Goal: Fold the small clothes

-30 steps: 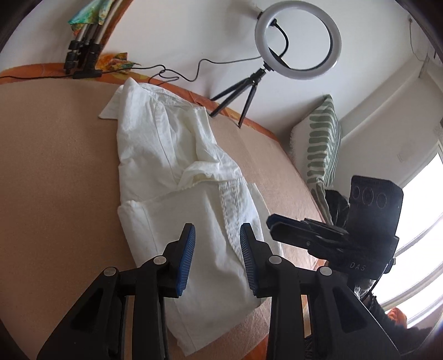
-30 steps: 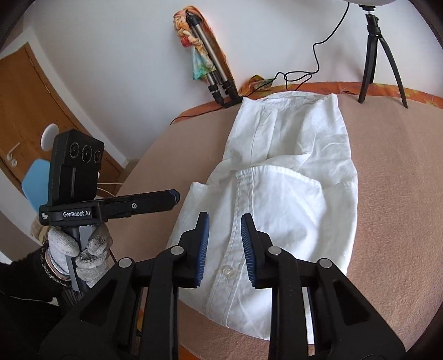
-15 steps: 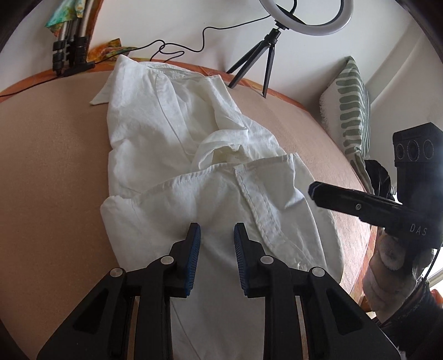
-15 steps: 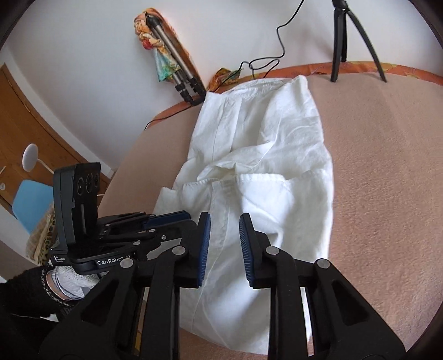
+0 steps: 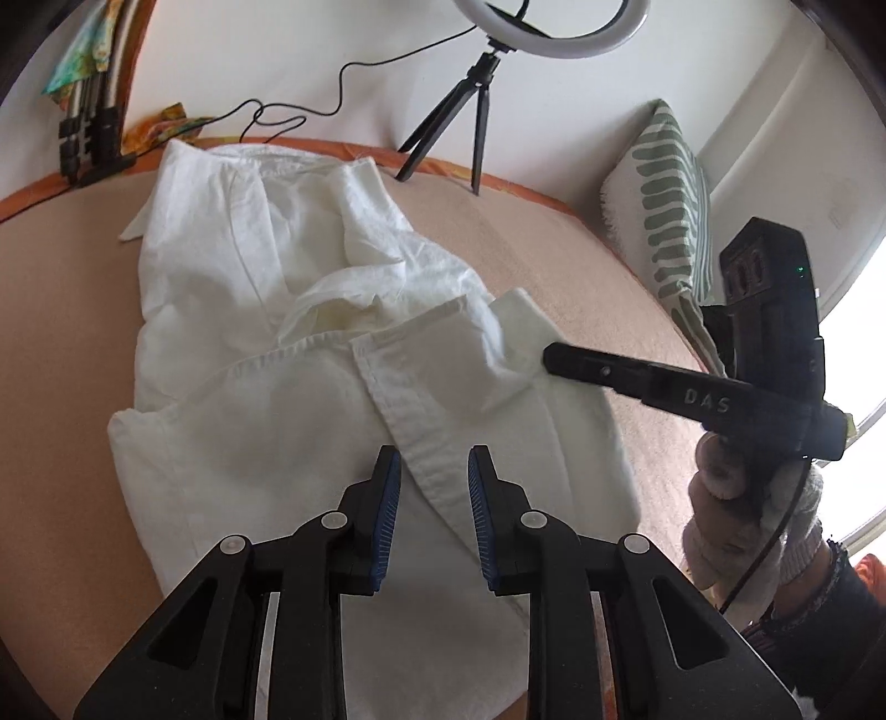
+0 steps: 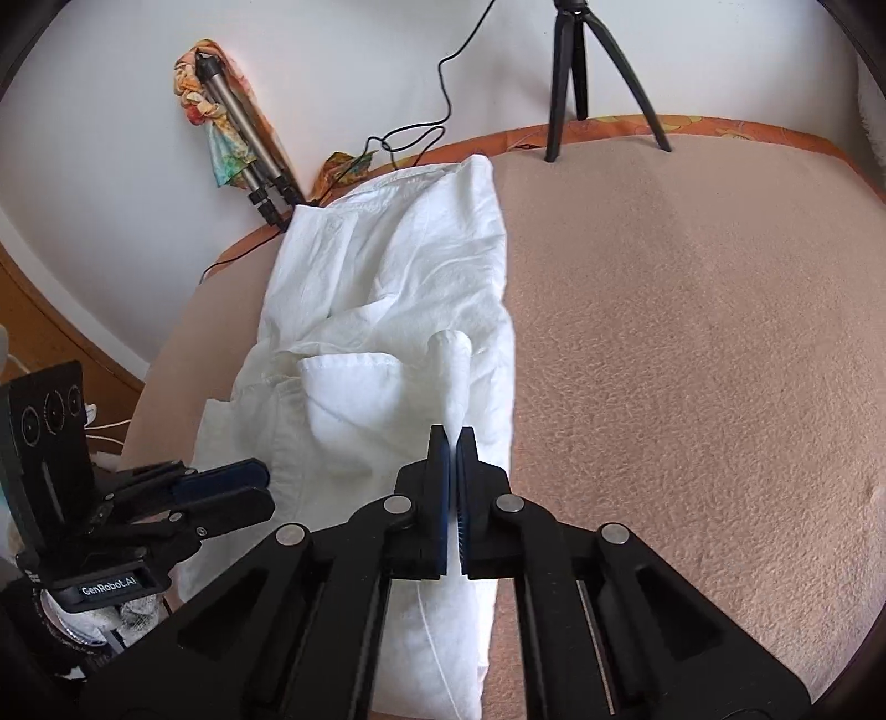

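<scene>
With the right gripper [image 6: 451,437] pinching the white shirt [image 5: 310,421], the spread left gripper [image 5: 434,476] should pin the placket.

— Where are we?
— A home bedroom: peach bed [image 6: 692,332] against a white wall, striped pillow [image 5: 664,188], wooden door [image 6: 33,327].
— And the ring light [image 5: 548,39]?
— Standing on the bed, cable trailing.

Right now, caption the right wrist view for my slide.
Right claw shut on white shirt edge, bunching fabric on the peach blanket.
</scene>
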